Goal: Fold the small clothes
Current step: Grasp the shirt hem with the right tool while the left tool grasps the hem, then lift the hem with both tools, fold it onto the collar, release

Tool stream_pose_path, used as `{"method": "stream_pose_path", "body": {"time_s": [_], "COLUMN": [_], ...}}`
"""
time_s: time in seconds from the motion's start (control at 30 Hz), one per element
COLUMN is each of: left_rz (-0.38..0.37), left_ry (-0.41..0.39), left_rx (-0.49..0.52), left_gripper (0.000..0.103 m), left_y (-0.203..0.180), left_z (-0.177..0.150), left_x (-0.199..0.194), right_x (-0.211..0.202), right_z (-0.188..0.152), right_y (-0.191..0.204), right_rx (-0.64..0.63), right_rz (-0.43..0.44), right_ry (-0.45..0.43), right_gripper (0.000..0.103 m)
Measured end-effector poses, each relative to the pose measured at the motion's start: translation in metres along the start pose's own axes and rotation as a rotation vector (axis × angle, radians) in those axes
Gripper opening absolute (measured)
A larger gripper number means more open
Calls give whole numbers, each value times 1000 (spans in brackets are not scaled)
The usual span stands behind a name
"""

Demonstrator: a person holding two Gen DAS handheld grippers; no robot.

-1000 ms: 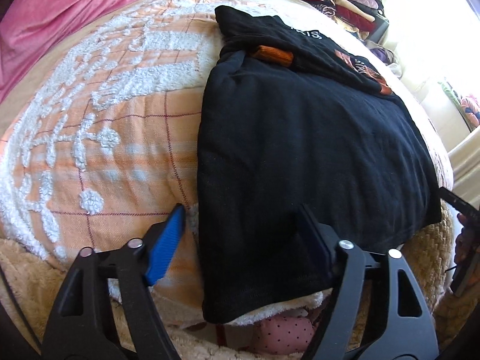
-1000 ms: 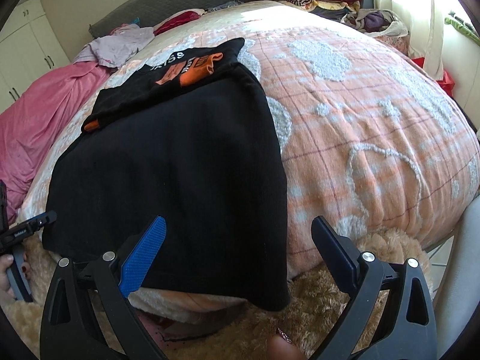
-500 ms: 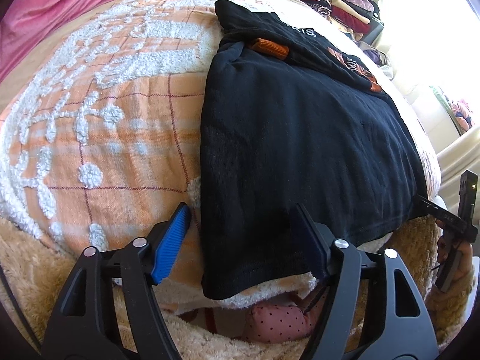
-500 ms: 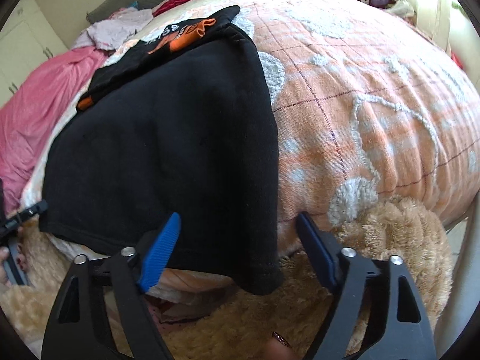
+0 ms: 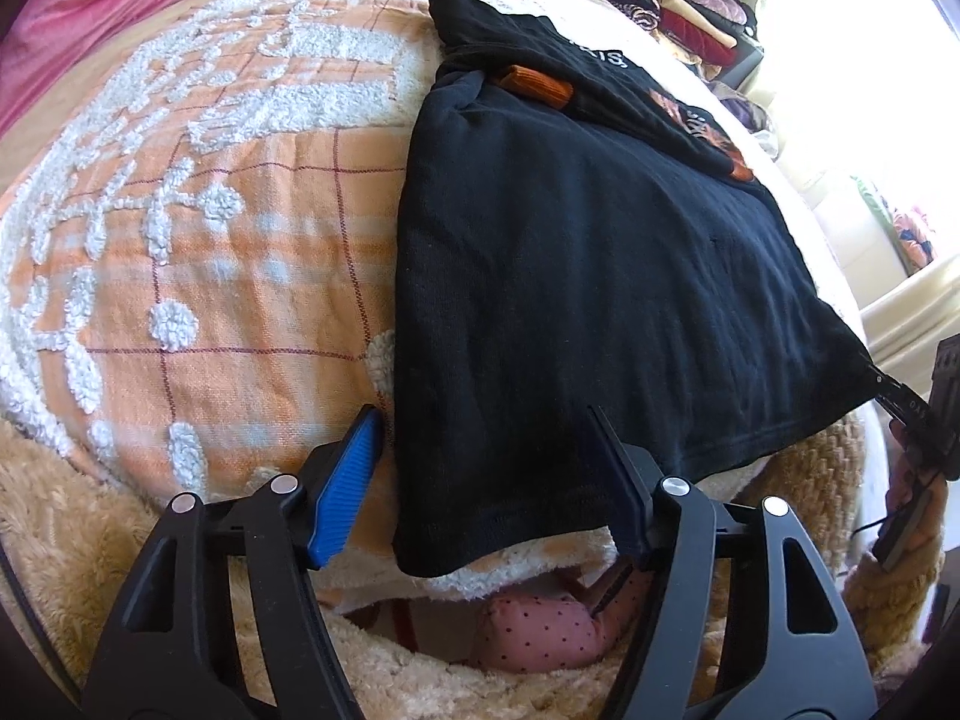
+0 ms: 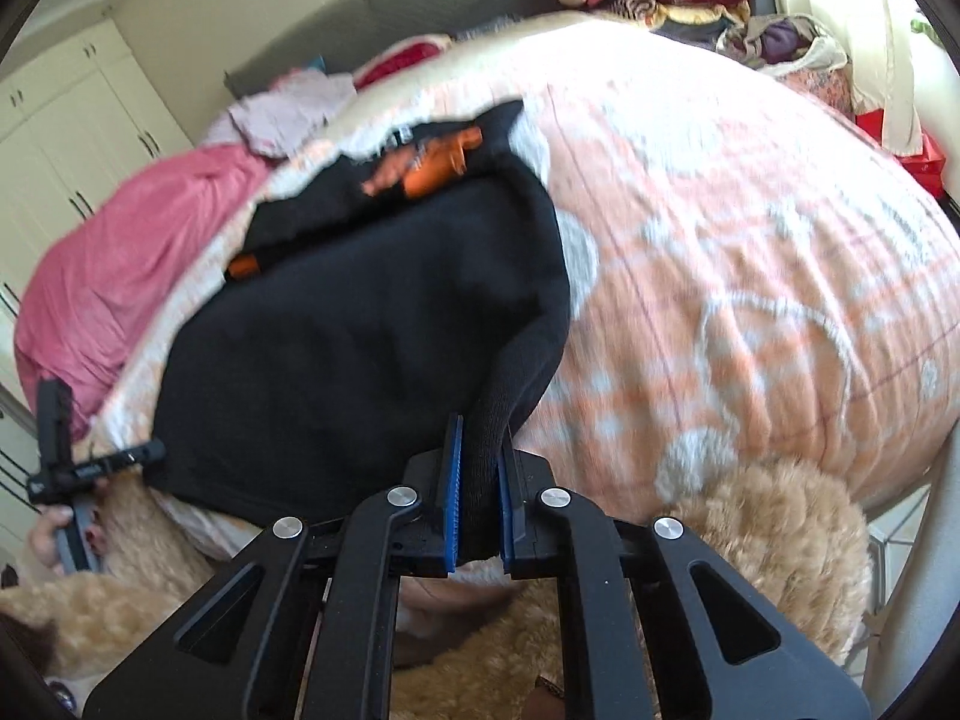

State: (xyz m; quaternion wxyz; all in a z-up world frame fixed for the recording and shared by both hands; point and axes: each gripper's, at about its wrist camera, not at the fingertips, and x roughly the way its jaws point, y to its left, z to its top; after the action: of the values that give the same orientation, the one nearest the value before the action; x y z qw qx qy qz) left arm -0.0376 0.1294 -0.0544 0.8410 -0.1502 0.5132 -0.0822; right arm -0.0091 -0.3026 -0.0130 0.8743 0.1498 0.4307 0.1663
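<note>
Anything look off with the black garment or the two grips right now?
Uneven grip: the right gripper is shut on the near corner of the black garment, lifting it off the blanket, while the left gripper straddles the other hem corner, still open.

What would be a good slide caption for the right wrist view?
Right gripper, jaws just closed, pinches a near corner of the black garment on the peach patterned blanket.

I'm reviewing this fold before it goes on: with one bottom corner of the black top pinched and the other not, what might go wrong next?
1. The right gripper has just closed on one bottom corner of the black top; the left gripper is open around the other, so lifting now could skew the fold.
2. The hem overhangs the peach blanket, so the top may slide off.
</note>
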Motion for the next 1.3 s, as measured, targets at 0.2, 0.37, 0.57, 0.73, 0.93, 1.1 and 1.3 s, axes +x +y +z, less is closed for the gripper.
{"method": "stream_pose_path", "body": {"time_s": [0.2,0.37,0.57,0.73,0.93,1.1,1.3], "left_rz": [6,-74,-110,-133,-156,-150,-131], "left_ry": [-27,-92,-169,-224,-282,-310,-336], "left_rx": [-33,-43,-54,-65,-84,-100,-87], "left_gripper": [14,3,3,3,3,3,3], "left_y": [3,-1,0,1,7,12,8], "left_z": [4,16,41,64,92,116,147], "left_x": [-5,-21,-36,-45,-52,-56,-54], "right_x": [-12,-14,-19,-24,-25,-16,-1], "right_z": [12,21,34,47,73,106,145], "right_y": [-1,1,-3,-4,-1,2,9], "right_rx": [12,19,64,75,70,69,47], "right_rz": [26,40,46,58,61,75,67], "right_ry": [-46,-74,-132,-173,-222,-254,-265], "right_gripper": [9,9,9,9,9,9,9]}}
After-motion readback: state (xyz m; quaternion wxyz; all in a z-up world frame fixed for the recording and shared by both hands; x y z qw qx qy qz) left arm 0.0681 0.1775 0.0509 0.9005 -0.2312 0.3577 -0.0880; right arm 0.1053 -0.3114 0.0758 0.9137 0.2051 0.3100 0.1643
